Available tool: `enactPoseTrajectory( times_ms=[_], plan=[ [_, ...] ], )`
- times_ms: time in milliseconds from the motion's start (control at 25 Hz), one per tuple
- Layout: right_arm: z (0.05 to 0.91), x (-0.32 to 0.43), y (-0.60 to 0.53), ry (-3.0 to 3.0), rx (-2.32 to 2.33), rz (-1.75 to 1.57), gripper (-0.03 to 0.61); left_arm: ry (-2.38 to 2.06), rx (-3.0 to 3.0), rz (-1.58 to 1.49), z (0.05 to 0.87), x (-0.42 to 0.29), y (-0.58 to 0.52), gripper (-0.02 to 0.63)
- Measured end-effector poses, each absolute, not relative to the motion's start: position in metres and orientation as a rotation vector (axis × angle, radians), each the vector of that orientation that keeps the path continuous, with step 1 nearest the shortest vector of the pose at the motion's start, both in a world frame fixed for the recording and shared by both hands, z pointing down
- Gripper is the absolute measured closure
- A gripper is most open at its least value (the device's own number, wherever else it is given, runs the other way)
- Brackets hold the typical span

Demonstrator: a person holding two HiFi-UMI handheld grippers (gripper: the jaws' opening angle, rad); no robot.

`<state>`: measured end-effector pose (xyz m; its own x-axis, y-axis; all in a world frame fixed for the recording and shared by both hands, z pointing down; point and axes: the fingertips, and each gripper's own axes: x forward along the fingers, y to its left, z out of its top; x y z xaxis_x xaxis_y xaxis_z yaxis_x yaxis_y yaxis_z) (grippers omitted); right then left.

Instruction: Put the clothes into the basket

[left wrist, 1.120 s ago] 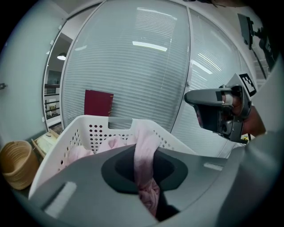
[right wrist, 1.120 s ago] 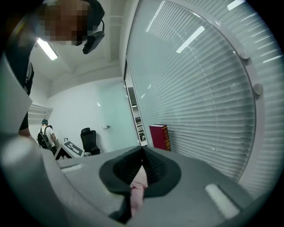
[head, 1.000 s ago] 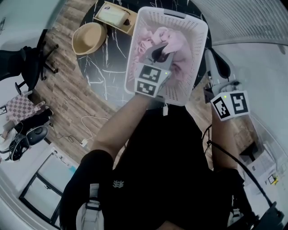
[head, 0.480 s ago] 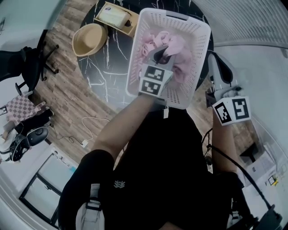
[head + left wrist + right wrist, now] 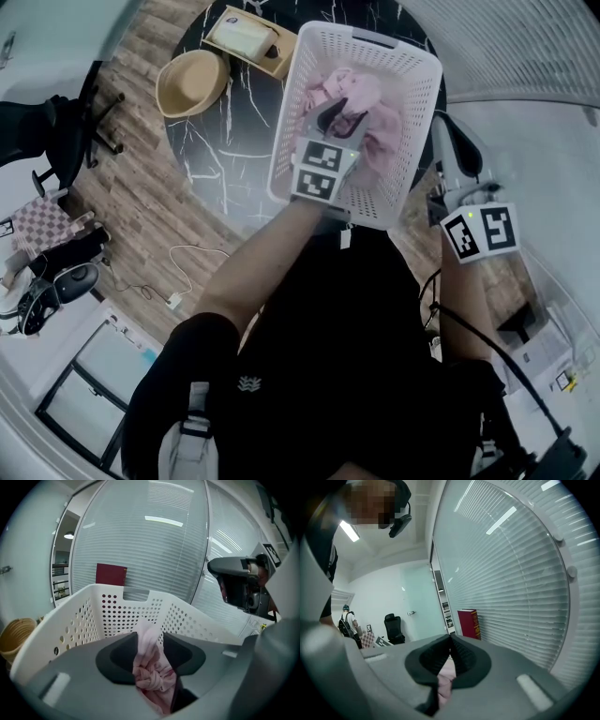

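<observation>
A white perforated basket (image 5: pixel 412 56) stands on a round black table and holds pink clothes (image 5: pixel 380 127). My left gripper (image 5: pixel 336 111) reaches down into it from the near rim. Its jaws have just been opening. In the left gripper view a knotted pink garment (image 5: pixel 151 667) still hangs loosely in the gap of the gripper (image 5: pixel 150 632), with the basket's far wall (image 5: pixel 117 611) behind it. My right gripper (image 5: pixel 442 127) hovers just outside the basket's right rim. In the right gripper view its tips (image 5: pixel 450 639) are shut, and a scrap of pink cloth (image 5: pixel 445 679) shows between the jaws behind them.
On the black marbled table (image 5: pixel 225 131) lie a straw hat (image 5: pixel 192 80) and a wooden box (image 5: pixel 246 36). A black chair (image 5: pixel 47 131) and a white cable (image 5: pixel 178 281) are on the wooden floor at left. A red book (image 5: pixel 111 574) leans against the blinds beyond the basket.
The left gripper has sunk a little deeper into the basket and its jaws have parted round the pink garment. The right gripper has stayed beside the rim.
</observation>
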<state>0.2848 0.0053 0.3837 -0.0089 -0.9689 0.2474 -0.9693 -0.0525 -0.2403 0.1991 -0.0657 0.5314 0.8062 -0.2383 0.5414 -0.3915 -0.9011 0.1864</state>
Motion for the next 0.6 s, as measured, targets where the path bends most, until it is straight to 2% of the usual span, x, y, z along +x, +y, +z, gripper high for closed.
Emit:
enactPoseTrajectory(
  times_ms=[320,600],
  plan=[
    [0.372,0.276,0.000,-2.175,2.195,0.513,0.578,-0.527,2.763,0.642,0.489,0.186,-0.075,0.431],
    [0.347,0.270,-0.001,-2.191,2.185,0.425,0.578,-0.654,2.861,0.419,0.409,0.150,-0.097,0.509]
  ],
)
